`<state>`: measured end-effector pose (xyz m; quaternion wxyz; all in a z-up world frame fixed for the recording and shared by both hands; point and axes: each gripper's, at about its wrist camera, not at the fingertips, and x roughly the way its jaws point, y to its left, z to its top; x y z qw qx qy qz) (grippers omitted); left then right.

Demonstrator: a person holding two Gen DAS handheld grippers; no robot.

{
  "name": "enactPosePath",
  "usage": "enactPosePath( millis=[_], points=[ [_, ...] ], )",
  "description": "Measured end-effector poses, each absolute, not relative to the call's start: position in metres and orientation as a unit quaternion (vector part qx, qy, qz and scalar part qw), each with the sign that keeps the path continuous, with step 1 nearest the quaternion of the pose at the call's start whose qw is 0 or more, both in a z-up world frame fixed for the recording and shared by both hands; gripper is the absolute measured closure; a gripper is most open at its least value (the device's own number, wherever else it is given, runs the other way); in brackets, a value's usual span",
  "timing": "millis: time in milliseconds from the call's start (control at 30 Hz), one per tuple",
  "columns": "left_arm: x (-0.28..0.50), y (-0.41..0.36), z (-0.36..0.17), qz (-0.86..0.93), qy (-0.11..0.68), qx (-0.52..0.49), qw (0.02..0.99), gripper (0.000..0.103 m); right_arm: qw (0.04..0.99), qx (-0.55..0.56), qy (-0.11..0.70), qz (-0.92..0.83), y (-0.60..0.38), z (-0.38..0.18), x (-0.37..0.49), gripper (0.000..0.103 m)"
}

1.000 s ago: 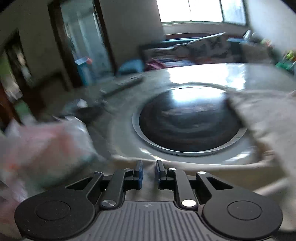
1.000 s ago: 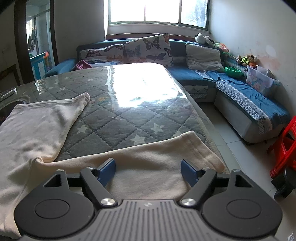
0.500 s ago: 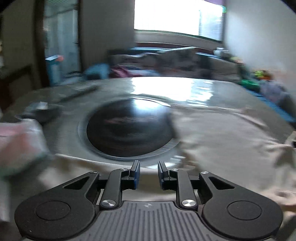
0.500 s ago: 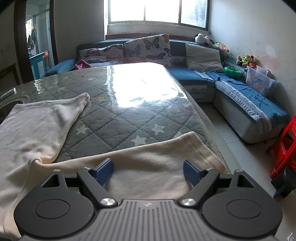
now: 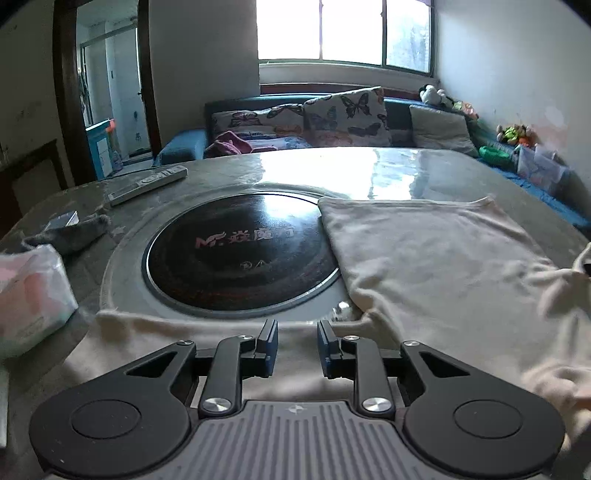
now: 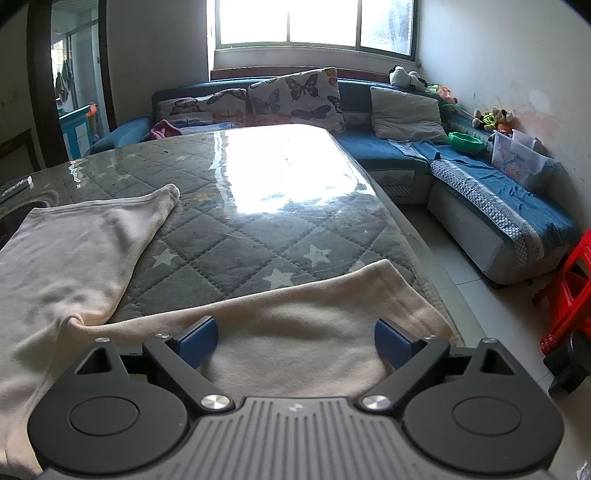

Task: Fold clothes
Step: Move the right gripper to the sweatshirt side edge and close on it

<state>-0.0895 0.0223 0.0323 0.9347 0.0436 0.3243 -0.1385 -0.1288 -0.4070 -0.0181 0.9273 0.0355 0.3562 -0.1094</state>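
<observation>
Right gripper [image 6: 291, 338] has just been opening wide, nothing pinched, over the cream garment [image 6: 295, 332] at lower frame; left gripper [image 5: 297, 345], narrow and empty, swings in to grab.

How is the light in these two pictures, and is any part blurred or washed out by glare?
Left wrist view: the window is blown out white, glare lies on the table, and the cream garment smears toward the right edge. Right wrist view: sharp overall, but a bright reflection whitens the table cover; straight lines bend near the edges in both.
</observation>
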Motion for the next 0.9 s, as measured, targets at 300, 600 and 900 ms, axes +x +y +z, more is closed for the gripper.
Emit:
enactPosePath(
  millis=[300,600,900],
  points=[
    [-0.131,0.043,0.021,-0.123,0.352,0.071,0.925,0.075,0.927,0.036,0.357,-0.107,-0.405,-0.021,-0.128,0.000],
    [-0.136,0.046,0.044,-0.135,0.333,0.042,0.932,0.077,0.929,0.041,0.353,-0.107,-0.405,-0.022,-0.129,0.000],
    [-0.100,0.024,0.018,-0.138,0.350,0.034,0.926,0.075,0.930,0.041,0.350,-0.102,-0.406,-0.024,-0.130,0.000]
  ],
)
